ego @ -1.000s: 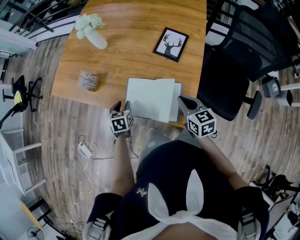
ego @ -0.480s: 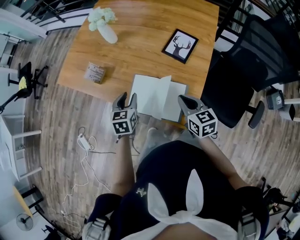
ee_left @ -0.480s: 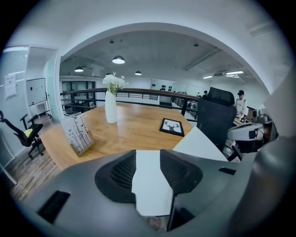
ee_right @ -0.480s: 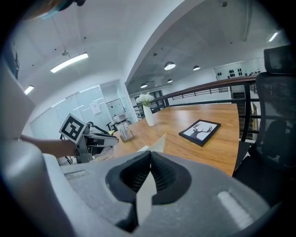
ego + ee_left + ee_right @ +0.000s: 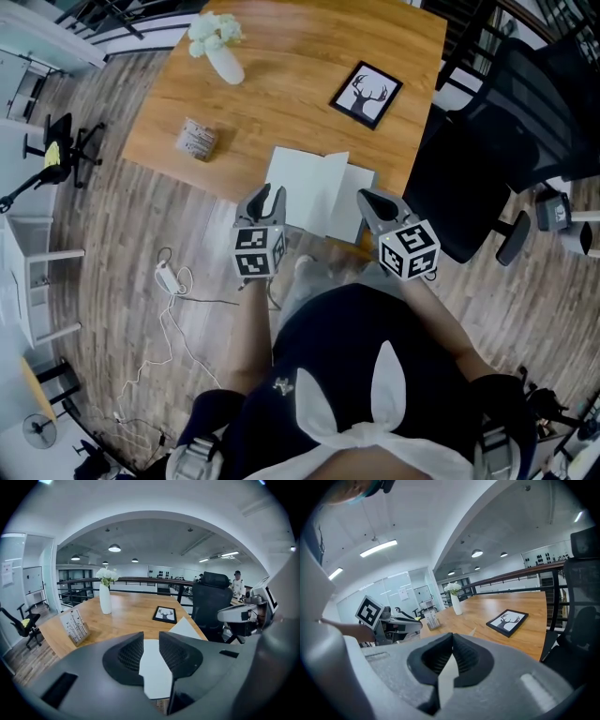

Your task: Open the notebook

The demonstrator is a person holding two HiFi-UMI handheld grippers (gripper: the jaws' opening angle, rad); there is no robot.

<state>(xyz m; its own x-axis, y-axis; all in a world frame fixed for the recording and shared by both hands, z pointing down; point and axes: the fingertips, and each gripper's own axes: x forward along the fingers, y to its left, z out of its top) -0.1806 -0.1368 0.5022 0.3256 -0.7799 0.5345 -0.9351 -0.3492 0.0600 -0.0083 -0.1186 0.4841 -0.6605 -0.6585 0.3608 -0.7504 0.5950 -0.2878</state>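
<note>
Since the notebook (image 5: pixel 314 187) lies at the near edge of the tabletop (image 5: pixel 281 84), between my two tongs, I judge it light and floppy. Its thin leaves will bend and slip, so they are best pinched gently at a free outer edge to avoid creasing. It shows plain white and unmarked, with one leaf standing up along the fold. My right tongs (image 5: pixel 367 200) are closed on a white leaf at its right edge. My left tongs (image 5: pixel 267 195) are narrow and closing, gripping nothing, just beside its near left corner.
</note>
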